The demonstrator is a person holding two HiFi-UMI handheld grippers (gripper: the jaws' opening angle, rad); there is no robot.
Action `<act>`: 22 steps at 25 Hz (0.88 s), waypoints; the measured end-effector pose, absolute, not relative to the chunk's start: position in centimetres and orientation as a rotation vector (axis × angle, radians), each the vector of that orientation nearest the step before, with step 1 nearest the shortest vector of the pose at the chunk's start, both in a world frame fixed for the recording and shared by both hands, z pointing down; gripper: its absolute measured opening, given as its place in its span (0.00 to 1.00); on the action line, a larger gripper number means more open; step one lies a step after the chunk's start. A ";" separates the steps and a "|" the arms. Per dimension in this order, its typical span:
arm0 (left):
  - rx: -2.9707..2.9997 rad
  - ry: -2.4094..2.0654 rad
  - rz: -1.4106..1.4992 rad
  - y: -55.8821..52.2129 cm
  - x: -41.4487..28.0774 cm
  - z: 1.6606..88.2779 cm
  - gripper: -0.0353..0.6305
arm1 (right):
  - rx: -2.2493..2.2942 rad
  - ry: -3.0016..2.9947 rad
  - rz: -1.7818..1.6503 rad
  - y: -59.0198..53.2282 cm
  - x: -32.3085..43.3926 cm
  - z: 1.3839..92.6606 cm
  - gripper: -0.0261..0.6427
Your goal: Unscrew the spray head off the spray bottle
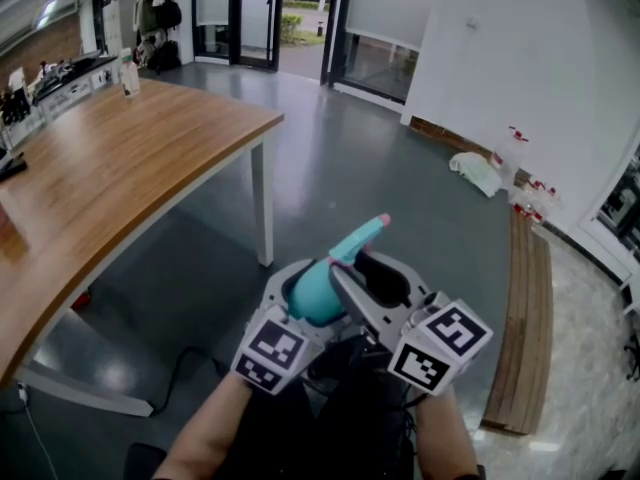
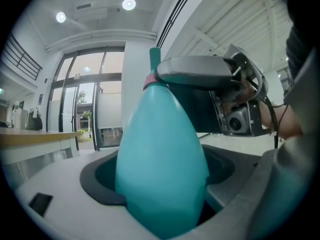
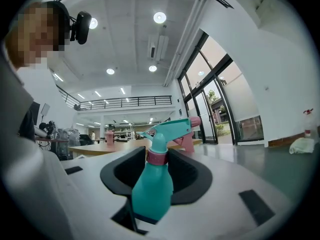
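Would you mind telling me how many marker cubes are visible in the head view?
2. One marker cube rides on the left tool, just left of bottom centre; the other on the right tool, just right of it. None appears hidden.

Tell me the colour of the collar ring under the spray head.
Pink: the collar ring shows best in the right gripper view.
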State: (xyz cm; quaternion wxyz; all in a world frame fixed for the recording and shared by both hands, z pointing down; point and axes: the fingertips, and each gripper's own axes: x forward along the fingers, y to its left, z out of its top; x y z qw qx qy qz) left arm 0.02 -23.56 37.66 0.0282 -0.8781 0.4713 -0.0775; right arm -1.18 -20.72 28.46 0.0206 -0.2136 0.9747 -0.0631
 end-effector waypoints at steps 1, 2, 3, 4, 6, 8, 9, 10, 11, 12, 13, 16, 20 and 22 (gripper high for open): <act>-2.713 1.448 -0.241 -23.5 0.1 37.7 0.71 | -0.657 3.025 -0.195 -20.7 -1.2 28.5 0.27; -2.715 1.441 -0.243 -23.4 0.1 37.7 0.71 | -0.650 3.029 -0.192 -20.7 -1.3 28.5 0.27; -2.717 1.433 -0.245 -23.4 0.2 37.7 0.71 | -0.639 3.032 -0.188 -20.6 -1.3 28.5 0.27; -2.719 1.422 -0.247 -23.3 0.2 37.7 0.71 | -0.621 3.037 -0.181 -20.5 -1.3 28.5 0.27; -2.732 1.389 -0.248 -23.0 0.4 37.6 0.71 | -0.567 3.047 -0.162 -20.3 -1.3 28.4 0.26; -2.760 1.334 -0.245 -22.6 0.6 37.6 0.71 | -0.507 3.053 -0.145 -20.0 -1.2 28.4 0.25; -2.778 1.303 -0.244 -22.4 0.7 37.6 0.71 | -0.475 3.055 -0.137 -19.9 -1.2 28.4 0.25; -2.796 1.270 -0.243 -22.1 0.9 37.6 0.71 | -0.440 3.057 -0.130 -19.7 -1.1 28.5 0.25; -2.815 1.236 -0.242 -21.9 1.0 37.6 0.71 | -0.402 3.058 -0.123 -19.5 -0.9 28.4 0.25; -2.834 1.199 -0.240 -21.6 1.3 37.5 0.71 | -0.359 3.058 -0.119 -19.4 -0.8 28.4 0.25; -2.854 1.160 -0.237 -21.4 1.5 37.4 0.71 | -0.311 3.056 -0.118 -19.2 -0.6 28.4 0.25; -2.906 1.050 -0.232 -20.5 2.1 37.3 0.71 | -0.165 3.051 -0.115 -18.6 0.0 28.3 0.25; -2.947 0.959 -0.242 -19.8 2.5 37.5 0.71 | -0.020 3.046 -0.104 -18.1 0.2 28.5 0.25; -2.974 0.902 -0.235 -19.2 2.8 37.5 0.71 | 0.067 3.034 -0.104 -17.8 0.4 28.5 0.25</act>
